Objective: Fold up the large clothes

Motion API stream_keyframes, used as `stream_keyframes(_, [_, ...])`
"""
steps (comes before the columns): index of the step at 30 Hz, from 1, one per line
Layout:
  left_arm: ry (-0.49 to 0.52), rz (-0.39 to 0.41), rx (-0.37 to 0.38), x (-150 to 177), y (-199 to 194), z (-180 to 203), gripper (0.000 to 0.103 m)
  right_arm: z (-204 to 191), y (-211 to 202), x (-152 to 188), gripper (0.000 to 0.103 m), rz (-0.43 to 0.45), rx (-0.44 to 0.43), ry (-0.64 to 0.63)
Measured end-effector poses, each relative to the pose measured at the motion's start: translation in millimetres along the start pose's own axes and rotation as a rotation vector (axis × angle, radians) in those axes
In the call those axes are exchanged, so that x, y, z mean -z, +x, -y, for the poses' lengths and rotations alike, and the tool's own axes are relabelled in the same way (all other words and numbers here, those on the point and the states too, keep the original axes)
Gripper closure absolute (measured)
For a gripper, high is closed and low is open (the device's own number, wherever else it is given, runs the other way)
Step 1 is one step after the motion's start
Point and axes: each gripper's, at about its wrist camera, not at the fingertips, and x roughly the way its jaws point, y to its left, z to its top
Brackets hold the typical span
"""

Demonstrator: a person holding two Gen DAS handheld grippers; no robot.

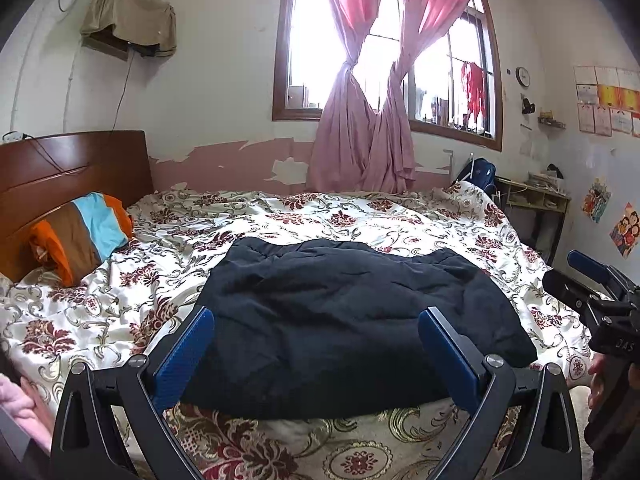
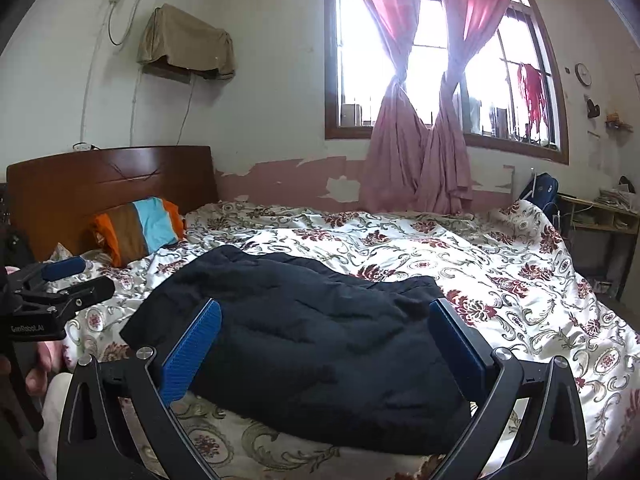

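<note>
I hold my left hand-held gripper (image 1: 316, 344) and right hand-held gripper (image 2: 326, 340) above the bed (image 1: 360, 216), both with fingers spread and gripping nothing. The dark padded garment (image 1: 352, 320) lies bunched on the floral quilt. Pinching too deep could snag the quilt beneath, and the puffy layers may slip free.

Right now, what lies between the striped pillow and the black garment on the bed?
Only bare floral bedspread lies between the striped pillow and the black garment; nothing else rests there. The right wrist view shows it best.
</note>
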Motion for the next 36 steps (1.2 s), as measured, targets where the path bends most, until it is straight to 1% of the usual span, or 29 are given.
stream_keyframes(6, [-0.005, 0.013, -0.022, 11.5, -18.5, -2.2, 0.0, -10.3, -18.2, 5.1, 0.002, 0.002, -0.014, -0.002])
stream_keyframes(11, [-0.006, -0.001, -0.037, 24.7, -30.6, -4.7, 0.0, -21.3, -28.0, 14.0, 0.002, -0.008, -0.016, -0.014])
stream_keyframes(16, [-0.027, -0.01, -0.047, 33.9, -40.2, -12.7, 0.0, -24.8, -34.4, 21.1, 0.002, -0.018, -0.028, 0.007])
stream_keyframes(21, [-0.032, -0.019, -0.044, 42.1, -44.5, -19.9, 0.0, -30.8, -37.5, 31.8, 0.002, -0.026, -0.045, 0.016])
stream_keyframes(26, [-0.058, -0.039, -0.052, 52.3, -44.8, -29.1, 0.0, -35.0, -38.4, 45.3, 0.002, -0.037, -0.056, 0.018])
stream_keyframes(36, [-0.044, -0.059, -0.065, 74.5, -42.4, -25.7, 0.0, -37.2, -40.9, 67.2, 0.002, -0.053, -0.054, 0.027])
